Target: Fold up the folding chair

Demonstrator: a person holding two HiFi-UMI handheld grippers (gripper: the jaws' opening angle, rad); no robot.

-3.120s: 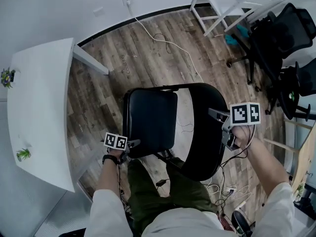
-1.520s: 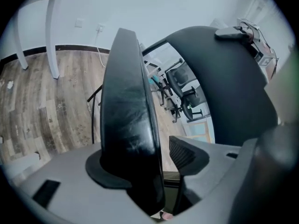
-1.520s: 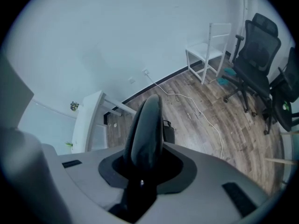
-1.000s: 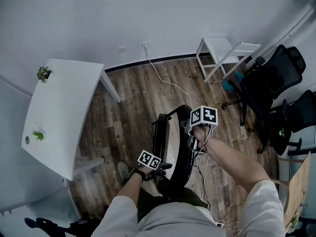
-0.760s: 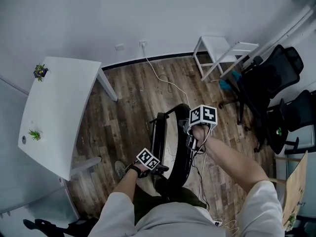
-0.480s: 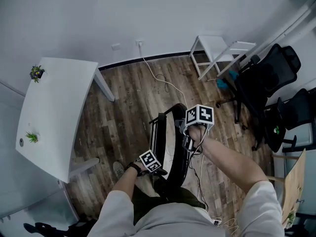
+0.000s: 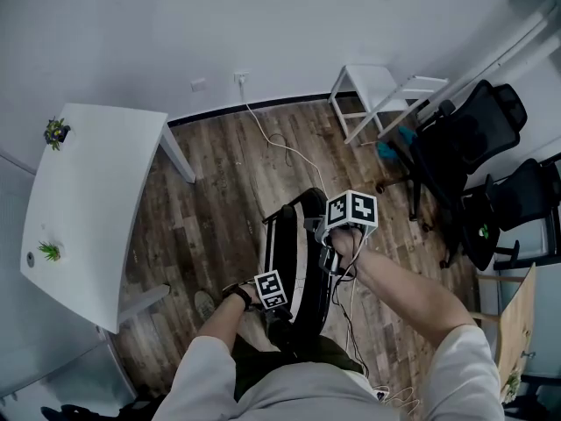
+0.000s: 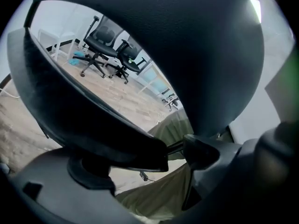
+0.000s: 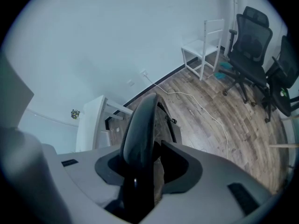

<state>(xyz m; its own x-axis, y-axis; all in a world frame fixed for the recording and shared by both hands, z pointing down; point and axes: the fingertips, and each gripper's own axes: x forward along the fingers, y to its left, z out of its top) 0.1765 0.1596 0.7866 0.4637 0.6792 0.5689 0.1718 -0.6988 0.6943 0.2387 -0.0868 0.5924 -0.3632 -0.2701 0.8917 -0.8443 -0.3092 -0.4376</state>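
The black folding chair [image 7: 296,253] stands folded flat, edge-on to me, on the wood floor. My right gripper [image 7: 327,251] is at its top right. In the right gripper view the backrest's rim [image 9: 140,125] runs between the jaws of that gripper [image 9: 147,171]. These jaws have just been opening, and a thin gap shows on the rim's right side. My left gripper [image 7: 282,303] is at the chair's lower left. Its jaws [image 8: 149,167] have just opened wide. The seat's padded edge [image 8: 93,125] lies between them against one jaw. The backrest [image 8: 187,45] looms above.
A white table [image 7: 79,200] stands at the left, and a small white stand [image 7: 368,86] is by the far wall. Two black office chairs [image 7: 473,139] are at the right. A white cable [image 7: 280,147] trails over the floor. My shoe [image 7: 203,303] is beside the chair.
The seat, spread flat three seconds ago, now lies against the backrest. Over the last second the left gripper rolled and edged in at the chair's lower edge. The right gripper kept its place.
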